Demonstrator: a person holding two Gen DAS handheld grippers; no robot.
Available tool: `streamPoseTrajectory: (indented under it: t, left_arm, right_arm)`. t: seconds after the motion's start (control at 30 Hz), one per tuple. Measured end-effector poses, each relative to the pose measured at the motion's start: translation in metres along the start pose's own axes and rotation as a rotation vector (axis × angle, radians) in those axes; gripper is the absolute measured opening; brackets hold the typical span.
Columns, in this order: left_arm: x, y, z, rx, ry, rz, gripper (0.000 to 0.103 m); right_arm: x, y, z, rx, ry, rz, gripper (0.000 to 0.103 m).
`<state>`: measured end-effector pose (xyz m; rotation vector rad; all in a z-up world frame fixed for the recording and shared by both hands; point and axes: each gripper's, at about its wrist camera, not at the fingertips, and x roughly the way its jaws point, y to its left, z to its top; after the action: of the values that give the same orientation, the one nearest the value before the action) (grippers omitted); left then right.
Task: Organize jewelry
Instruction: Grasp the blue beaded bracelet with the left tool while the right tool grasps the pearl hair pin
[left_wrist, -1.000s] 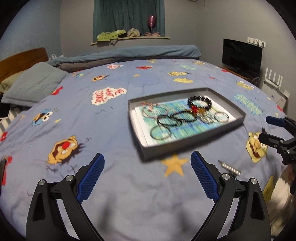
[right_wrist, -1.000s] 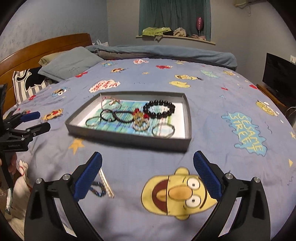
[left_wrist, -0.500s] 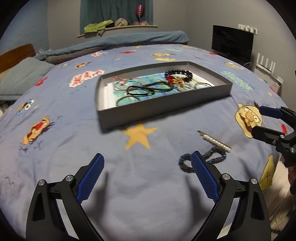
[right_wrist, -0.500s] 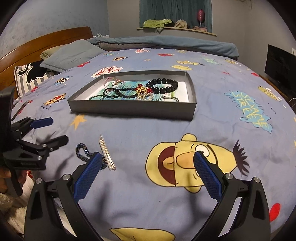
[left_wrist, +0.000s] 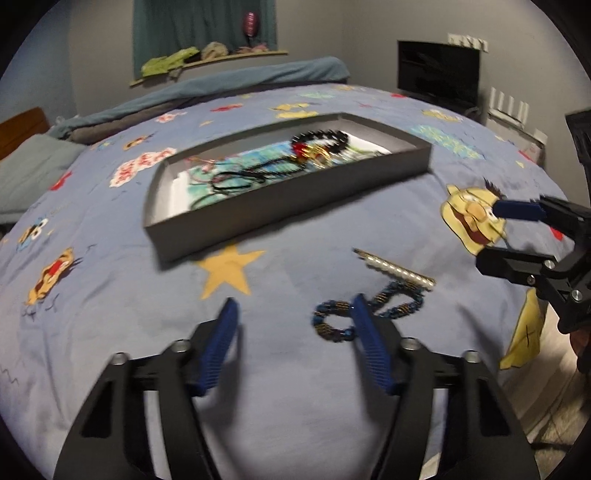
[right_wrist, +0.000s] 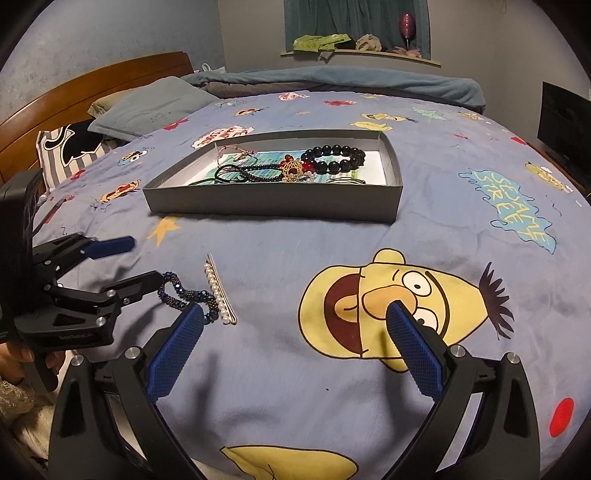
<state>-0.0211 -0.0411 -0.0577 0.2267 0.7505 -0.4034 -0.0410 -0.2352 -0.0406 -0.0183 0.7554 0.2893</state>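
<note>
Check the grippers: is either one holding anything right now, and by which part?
Nothing is held. The left gripper is closing with only bedspread between its jaws, its right finger beside the blue beaded bracelet. The right gripper is open over the bedspread.

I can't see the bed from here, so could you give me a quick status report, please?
Left gripper closing, nothing gripped. Right gripper open, empty. Beaded bracelet and pearl clip on the bedspread, outside the tray. Nothing in the way.

Both handheld tools share one build: the left gripper (left_wrist: 293, 310) and right gripper (right_wrist: 295, 314) have matte black angular arms with triangular cut-outs, silver round screws at the joints, and blue ribbed pads (right_wrist: 173, 354) on the fingers. Small pale lettering marks the left unit's black body, at the right-wrist view's lower left.
</note>
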Motion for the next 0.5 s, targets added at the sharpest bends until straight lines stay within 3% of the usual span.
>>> streamPoseTrajectory:
  t: [0.07, 0.13, 0.3, 0.43, 0.5]
  left_arm:
    - [0.004, -0.004, -0.001, 0.013, 0.016, -0.016, 0.046]
    - [0.009, -0.006, -0.003, 0.014, 0.035, -0.029, 0.041]
    - [0.014, 0.005, -0.004, -0.041, 0.067, -0.08, 0.04]
    - [0.018, -0.001, -0.006, -0.009, 0.082, -0.076, 0.039]
    - [0.019, -0.005, -0.006, 0.008, 0.083, -0.077, 0.033]
  right_arm:
    - [0.001, 0.0, -0.001, -0.004, 0.003, 0.005, 0.097]
    - [0.001, 0.001, -0.002, -0.011, 0.004, 0.007, 0.097]
    - [0.002, 0.001, -0.003, -0.022, 0.007, 0.016, 0.097]
    - [0.004, 0.004, -0.003, -0.032, 0.008, 0.028, 0.096]
    - [0.007, 0.006, -0.003, -0.036, 0.013, 0.032, 0.095]
